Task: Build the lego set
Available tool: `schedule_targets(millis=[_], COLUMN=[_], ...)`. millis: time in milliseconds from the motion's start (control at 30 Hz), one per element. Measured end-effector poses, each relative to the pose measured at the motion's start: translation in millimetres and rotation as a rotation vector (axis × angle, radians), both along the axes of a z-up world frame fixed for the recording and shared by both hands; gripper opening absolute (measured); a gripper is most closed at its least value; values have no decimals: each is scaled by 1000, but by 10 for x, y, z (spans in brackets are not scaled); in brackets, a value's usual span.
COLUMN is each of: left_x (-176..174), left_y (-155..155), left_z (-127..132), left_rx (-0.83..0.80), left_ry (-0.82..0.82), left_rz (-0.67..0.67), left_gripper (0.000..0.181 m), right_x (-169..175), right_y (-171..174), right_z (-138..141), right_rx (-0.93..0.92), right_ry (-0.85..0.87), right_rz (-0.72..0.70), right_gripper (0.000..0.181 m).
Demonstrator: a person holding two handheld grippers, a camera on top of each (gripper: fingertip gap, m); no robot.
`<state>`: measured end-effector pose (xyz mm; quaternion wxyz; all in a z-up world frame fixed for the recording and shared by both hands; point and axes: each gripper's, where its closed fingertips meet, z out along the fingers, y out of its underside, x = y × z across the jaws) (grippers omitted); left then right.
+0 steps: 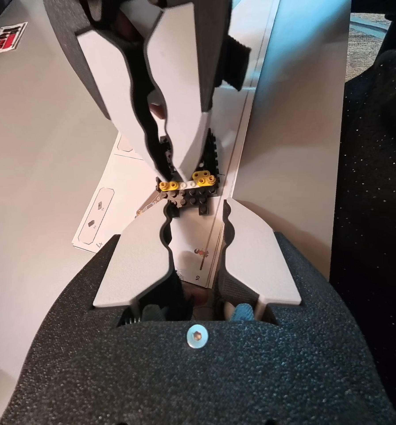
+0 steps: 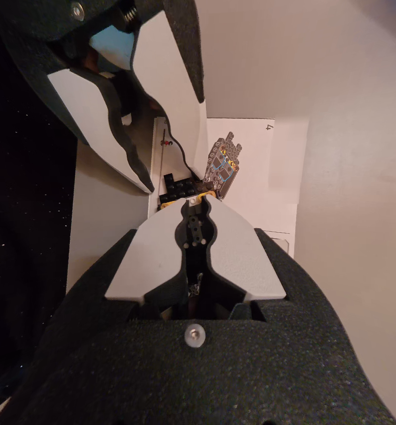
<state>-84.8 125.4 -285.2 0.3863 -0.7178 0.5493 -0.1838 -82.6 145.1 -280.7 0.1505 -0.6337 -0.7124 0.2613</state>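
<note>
A black lego model (image 1: pixel 193 201) with yellow pieces (image 1: pixel 204 178) and a white piece (image 1: pixel 187 184) lies on the open instruction booklet (image 1: pixel 100 213). My left gripper (image 1: pixel 196 205) is open, its fingertips just at the model's near end, the left fingertip (image 1: pixel 168 210) touching a black corner. My right gripper (image 1: pixel 173 177) comes down from above, shut at the model's middle. In the right wrist view, my right gripper (image 2: pixel 196 202) is shut on a small dark grey piece (image 2: pixel 194 210) by the white stud. The model (image 2: pixel 181 186) lies just beyond, and the open left gripper (image 2: pixel 173 184) stands over it.
The booklet page (image 2: pixel 257 142) shows a picture of the build. The grey table (image 1: pixel 43 138) ends at an edge on the right, with dark speckled carpet (image 1: pixel 374 207) beyond. A red and black sticker (image 1: pixel 7 38) lies at the far left. Both grippers' tips are close together, under 4 cm apart.
</note>
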Motion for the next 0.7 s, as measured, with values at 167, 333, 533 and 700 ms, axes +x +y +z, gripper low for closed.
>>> schedule_targets(millis=[167,333,533,700], left_x=[1,1,-3,-8], left_y=[-1,-1,12,24], left_z=[0,-1,-1,2], left_rx=[0,1,1,0], left_ry=[1,2,1,-2], left_rz=[-1,-2,6,15], left_gripper=[43,42,40,36], right_x=[-36,-40,-34,-30], right_y=[76,108,109,103], right_z=[7,-23,-29,-31], right_rx=[36,70,105,163], right_ry=[14,-14,-40,-56], right_rz=[-9,-5,-7,-14], right_gripper=[4,4,3,3])
